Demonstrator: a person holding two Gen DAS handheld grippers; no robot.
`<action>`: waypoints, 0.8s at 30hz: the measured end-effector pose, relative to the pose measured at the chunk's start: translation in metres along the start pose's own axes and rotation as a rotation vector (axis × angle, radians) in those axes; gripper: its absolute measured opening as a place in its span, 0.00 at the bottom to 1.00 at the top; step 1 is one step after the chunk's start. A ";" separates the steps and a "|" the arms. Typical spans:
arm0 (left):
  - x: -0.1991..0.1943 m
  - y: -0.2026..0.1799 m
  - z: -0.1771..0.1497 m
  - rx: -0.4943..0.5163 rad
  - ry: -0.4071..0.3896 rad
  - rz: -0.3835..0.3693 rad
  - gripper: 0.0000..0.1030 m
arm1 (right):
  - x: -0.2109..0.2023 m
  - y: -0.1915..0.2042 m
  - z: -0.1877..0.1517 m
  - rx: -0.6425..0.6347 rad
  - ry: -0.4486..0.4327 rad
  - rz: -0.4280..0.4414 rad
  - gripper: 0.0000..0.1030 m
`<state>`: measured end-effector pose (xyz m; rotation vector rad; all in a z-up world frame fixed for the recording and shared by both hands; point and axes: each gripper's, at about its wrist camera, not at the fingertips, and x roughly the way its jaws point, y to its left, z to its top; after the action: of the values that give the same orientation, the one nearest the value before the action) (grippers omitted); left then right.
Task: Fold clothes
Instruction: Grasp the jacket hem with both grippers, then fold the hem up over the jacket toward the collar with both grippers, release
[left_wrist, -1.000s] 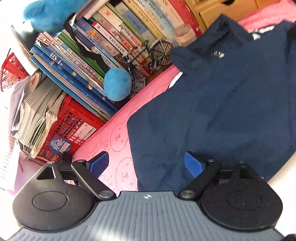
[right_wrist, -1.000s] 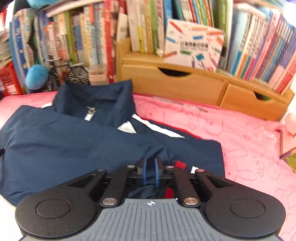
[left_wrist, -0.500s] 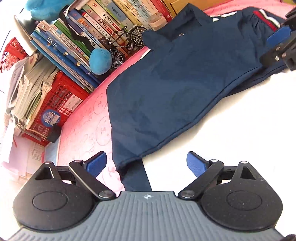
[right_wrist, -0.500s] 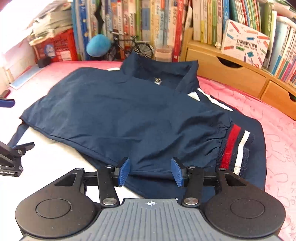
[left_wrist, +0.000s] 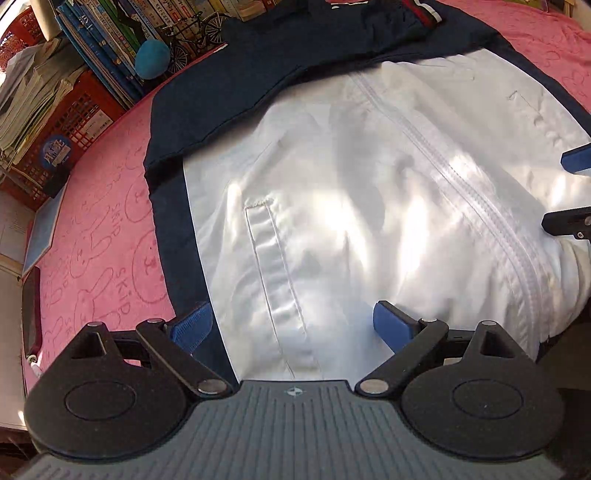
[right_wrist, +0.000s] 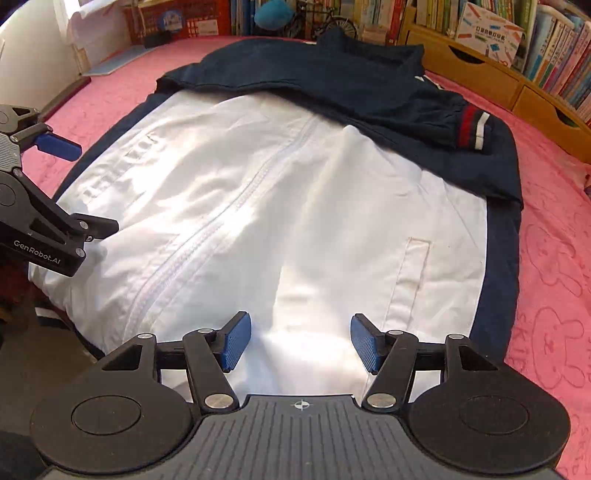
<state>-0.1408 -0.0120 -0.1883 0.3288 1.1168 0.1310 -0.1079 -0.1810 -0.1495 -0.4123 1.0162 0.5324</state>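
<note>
The jacket (right_wrist: 295, 192) lies spread on a pink blanket (right_wrist: 554, 258), its white front facing up and its 2 navy sleeves folded across the upper part. The left gripper (left_wrist: 291, 325) hangs over the near hem with its jaws wide apart and nothing between the blue pads (left_wrist: 192, 326). Its left pad sits above the navy side band, its right pad above the white cloth, with a pocket seam (left_wrist: 273, 266) running between them. The right gripper (right_wrist: 301, 341) hovers over the same hem, further right. Its jaws have just been opening, and they stand apart now with only white cloth below them, not pinched. A zipper (right_wrist: 207, 236) runs away from this gripper up to its left. A second pocket seam (right_wrist: 413, 273) lies just right of its right pad. Ahead and to its right, a cuff (right_wrist: 474, 127) with red and white stripes rests on the navy cloth. Beyond the jacket, far ahead of both grippers, stand books (right_wrist: 554, 48), a wooden drawer box (right_wrist: 480, 74), a small bicycle model (left_wrist: 192, 40), a blue plush ball (left_wrist: 151, 62) and a red crate (left_wrist: 55, 129).
</note>
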 end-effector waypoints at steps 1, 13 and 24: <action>-0.005 0.002 -0.009 -0.009 0.000 -0.003 0.93 | -0.006 0.001 -0.006 0.013 0.002 -0.023 0.68; -0.033 0.050 -0.063 -0.266 0.030 -0.106 0.97 | -0.030 -0.023 -0.061 0.193 0.032 -0.183 0.93; -0.021 0.038 -0.068 -0.440 0.161 -0.312 0.24 | -0.022 -0.050 -0.068 0.406 0.174 0.003 0.21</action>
<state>-0.2089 0.0315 -0.1848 -0.2529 1.2491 0.1243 -0.1342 -0.2640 -0.1587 -0.0957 1.2602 0.2843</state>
